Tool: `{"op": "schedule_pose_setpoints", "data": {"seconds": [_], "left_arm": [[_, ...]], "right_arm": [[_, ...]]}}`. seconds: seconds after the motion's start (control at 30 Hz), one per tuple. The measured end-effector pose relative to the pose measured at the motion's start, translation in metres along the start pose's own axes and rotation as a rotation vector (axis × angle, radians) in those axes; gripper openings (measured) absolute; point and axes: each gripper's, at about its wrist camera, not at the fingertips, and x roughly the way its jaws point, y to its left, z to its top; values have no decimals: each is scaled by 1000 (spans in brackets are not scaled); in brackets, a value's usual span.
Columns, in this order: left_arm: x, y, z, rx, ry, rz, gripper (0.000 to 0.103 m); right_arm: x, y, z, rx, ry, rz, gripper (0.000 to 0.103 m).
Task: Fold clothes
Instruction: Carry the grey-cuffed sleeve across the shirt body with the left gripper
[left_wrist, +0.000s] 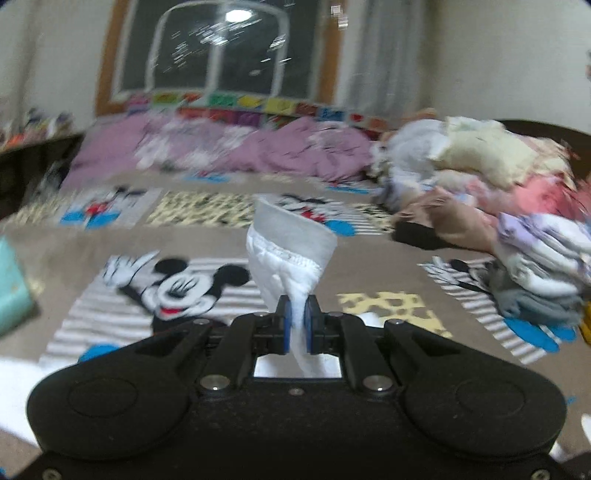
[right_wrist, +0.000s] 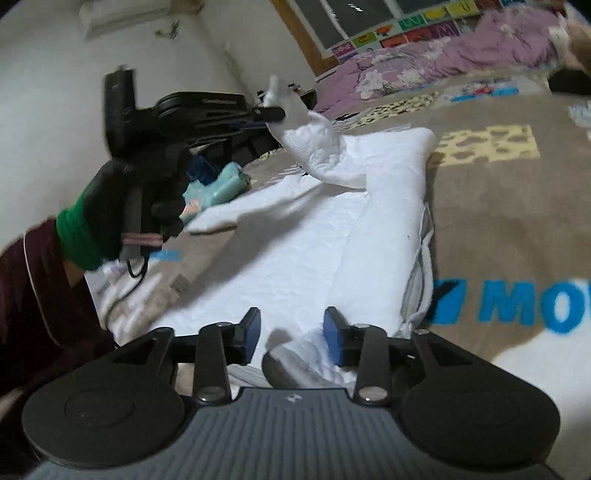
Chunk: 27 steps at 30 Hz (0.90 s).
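Garment (left_wrist: 291, 251) bunched, type unclear, background blurred.

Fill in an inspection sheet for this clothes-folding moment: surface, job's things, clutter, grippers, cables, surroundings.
Surface: bed with a brown cartoon-print blanket.
Job's things: white garment spread on the blanket, one end lifted; heap of unfolded clothes to the right in the left wrist view.
Clutter: teal item beside the garment; purple bedding bunched along the far edge.
Grippers: left hand-held gripper shut on the white garment's grey-banded end; right hand-held gripper open, low over the garment's near end, pads not pressing on it.
Cables: thin dark cable hanging below the gloved left hand.
Surroundings: dark window, pale walls, coloured cards under the window.
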Motion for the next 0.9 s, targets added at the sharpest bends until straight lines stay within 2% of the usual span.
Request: {"op": "schedule_pose_setpoints", "data": {"seconds": [0.23,0.37,0.5,0.57,0.6,0.67,0.77,0.8,0.83,0.87,0.9], "left_arm": [[-7,-18,-3,89,-17,-69,6],[-3,-20,-8,104,27,-52,6],[4,0,-15,8,87,23,6],[6,14,-20,-64,111,52,6],[7,22,-23,-102,124,66,6],[8,36,-29,-175,148,75,6],[12,56,-38,-281,192,59,8],[13,62,-40,-316,206,53,14],[13,68,-43,-349,215,51,25],[13,74,-44,-377,221,54,33],[13,79,-46,-407,223,59,45]], "right_arm": [[-11,7,1,-11,-16,2,42],[-31,16,5,-43,-74,9,42],[-52,13,11,-56,-161,-40,43],[-52,11,12,-93,-170,-104,45],[-47,10,12,-110,-157,-128,48],[-34,10,10,-145,-114,-163,49],[-11,16,3,-228,-22,-191,51],[-5,19,0,-260,8,-199,51],[-4,22,-1,-284,14,-205,51],[-6,21,2,-275,13,-195,51],[-10,20,3,-251,5,-180,51]]}}
